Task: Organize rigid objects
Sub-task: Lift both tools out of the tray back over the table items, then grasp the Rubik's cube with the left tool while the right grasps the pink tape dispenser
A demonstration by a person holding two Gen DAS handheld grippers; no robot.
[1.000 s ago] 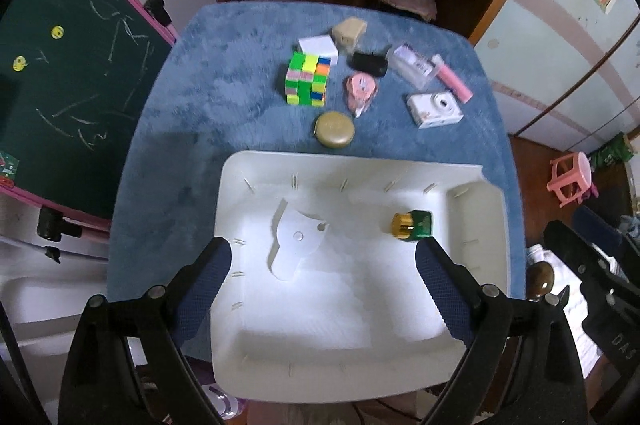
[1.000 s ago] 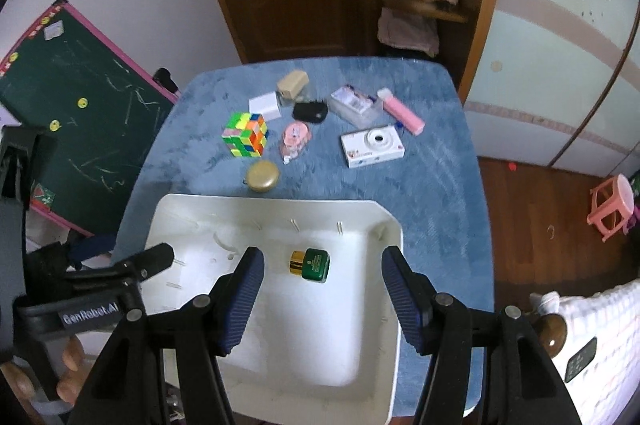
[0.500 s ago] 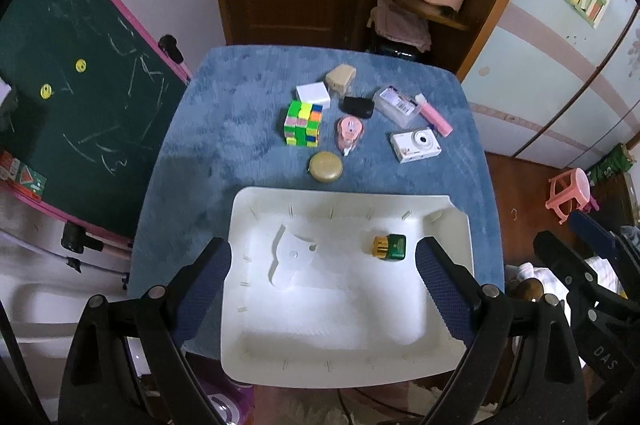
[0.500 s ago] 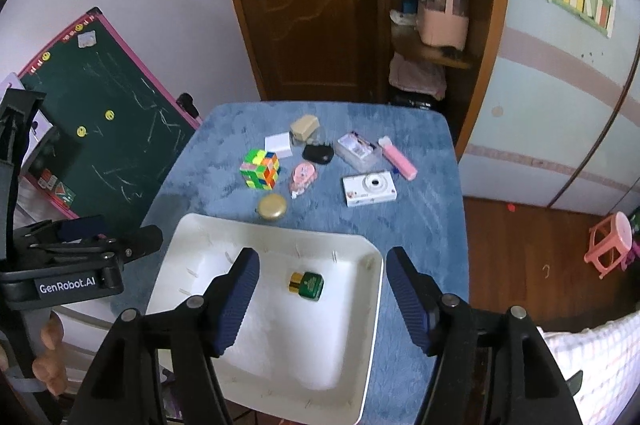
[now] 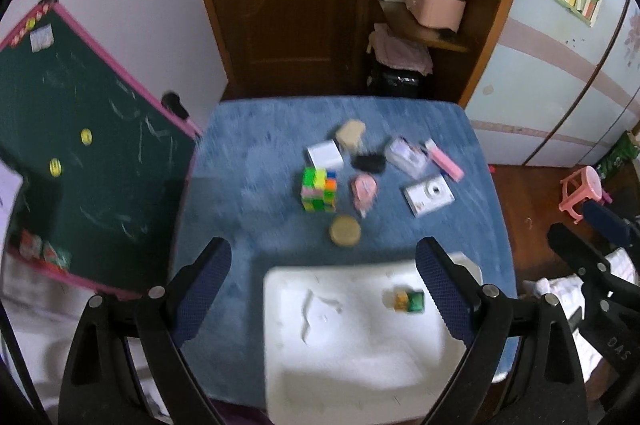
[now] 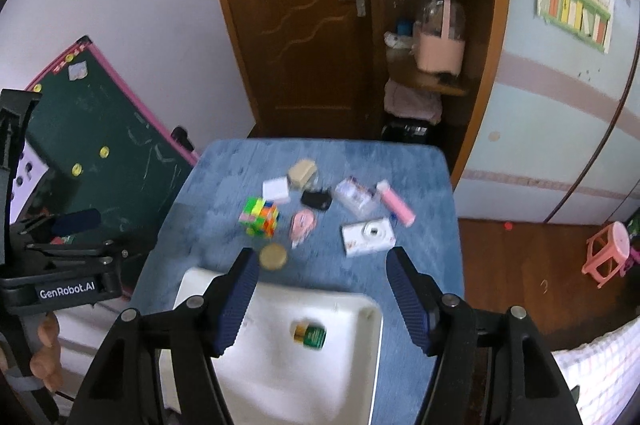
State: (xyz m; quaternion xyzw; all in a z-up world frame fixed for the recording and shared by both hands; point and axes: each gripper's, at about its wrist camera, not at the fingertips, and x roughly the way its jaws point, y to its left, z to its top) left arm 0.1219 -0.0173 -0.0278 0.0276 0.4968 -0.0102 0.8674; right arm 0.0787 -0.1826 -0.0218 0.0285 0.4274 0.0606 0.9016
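I can read "GenRobot.AI" in white on the body of the left hand-held gripper (image 5: 322, 299) where it shows at the left of the right wrist view; its fingers are spread wide with nothing between them. The right hand-held gripper (image 6: 322, 299) is likewise released and empty, and the letters "DAS" show on its side in the left wrist view.

Both hang above the near edge of the desk (image 5: 248, 161), which is covered in blue cloth. A white tray (image 6: 280, 385) sits at that near edge, and inside it lies a small green box with a gold cap (image 6: 310, 335), toward the tray's right side.

Beyond the tray, near the desk's middle, are a round gold tin (image 6: 273, 256), a multicoloured puzzle cube (image 6: 259, 216), a pink tape dispenser (image 6: 302, 223), a white compact camera (image 6: 368, 236), a pink bar (image 6: 395, 203), a clear case (image 6: 354, 197), a black pouch (image 6: 316, 200), a white block (image 6: 276, 190) and a tan block (image 6: 303, 174). Writing on these is too blurred to read.

A green chalkboard (image 5: 80, 161) leans at the desk's left edge.
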